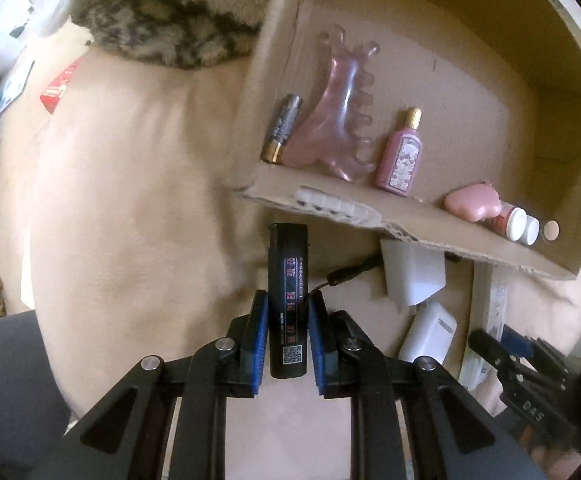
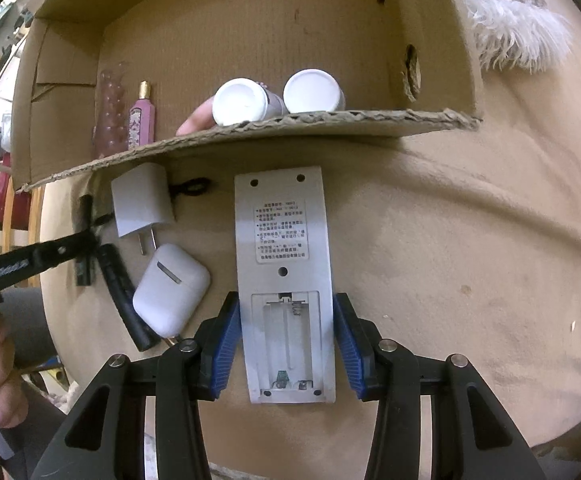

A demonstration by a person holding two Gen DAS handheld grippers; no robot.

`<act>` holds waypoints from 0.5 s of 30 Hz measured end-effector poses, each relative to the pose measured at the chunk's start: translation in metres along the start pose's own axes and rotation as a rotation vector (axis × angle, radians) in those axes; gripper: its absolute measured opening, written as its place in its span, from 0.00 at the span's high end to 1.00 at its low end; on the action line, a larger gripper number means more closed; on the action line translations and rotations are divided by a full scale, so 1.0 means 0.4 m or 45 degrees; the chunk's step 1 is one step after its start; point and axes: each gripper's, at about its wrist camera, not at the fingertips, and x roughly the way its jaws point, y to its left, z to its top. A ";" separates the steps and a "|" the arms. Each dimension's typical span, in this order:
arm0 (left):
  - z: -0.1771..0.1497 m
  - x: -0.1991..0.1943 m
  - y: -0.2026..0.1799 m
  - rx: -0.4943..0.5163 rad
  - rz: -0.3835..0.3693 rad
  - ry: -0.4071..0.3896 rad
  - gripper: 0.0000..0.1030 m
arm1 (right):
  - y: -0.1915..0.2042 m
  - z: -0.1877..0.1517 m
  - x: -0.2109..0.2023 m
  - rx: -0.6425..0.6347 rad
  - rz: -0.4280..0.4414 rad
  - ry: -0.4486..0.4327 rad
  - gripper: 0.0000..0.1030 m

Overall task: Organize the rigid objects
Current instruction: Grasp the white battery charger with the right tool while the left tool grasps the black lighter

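My left gripper (image 1: 287,300) is shut on a black lighter (image 1: 287,280), held just in front of the near wall of a cardboard box (image 1: 430,240). In the box lie a battery (image 1: 281,129), a pink hair claw (image 1: 340,120), a pink perfume bottle (image 1: 400,156), a pink heart-shaped object (image 1: 473,200) and two white-capped bottles (image 1: 520,224). My right gripper (image 2: 286,320) is shut on a white remote control (image 2: 284,280), back side up with its battery bay open. The remote lies on the beige surface in front of the box (image 2: 250,128).
A white charger plug (image 2: 142,198), a white earbud case (image 2: 170,290) and a black cylindrical object (image 2: 124,300) lie on the beige cover left of the remote. The left gripper shows at the left edge (image 2: 30,264). A furry cushion (image 1: 162,12) sits beyond the box.
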 end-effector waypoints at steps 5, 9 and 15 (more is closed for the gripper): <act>0.009 0.004 0.012 -0.018 -0.019 0.008 0.83 | 0.018 0.007 0.005 -0.013 -0.021 -0.001 0.53; -0.009 -0.030 0.053 -0.078 -0.085 -0.012 0.78 | 0.019 0.006 0.000 -0.006 -0.010 -0.005 0.53; -0.035 -0.038 0.076 -0.072 -0.002 -0.018 0.78 | 0.024 0.004 0.003 -0.026 -0.032 -0.004 0.53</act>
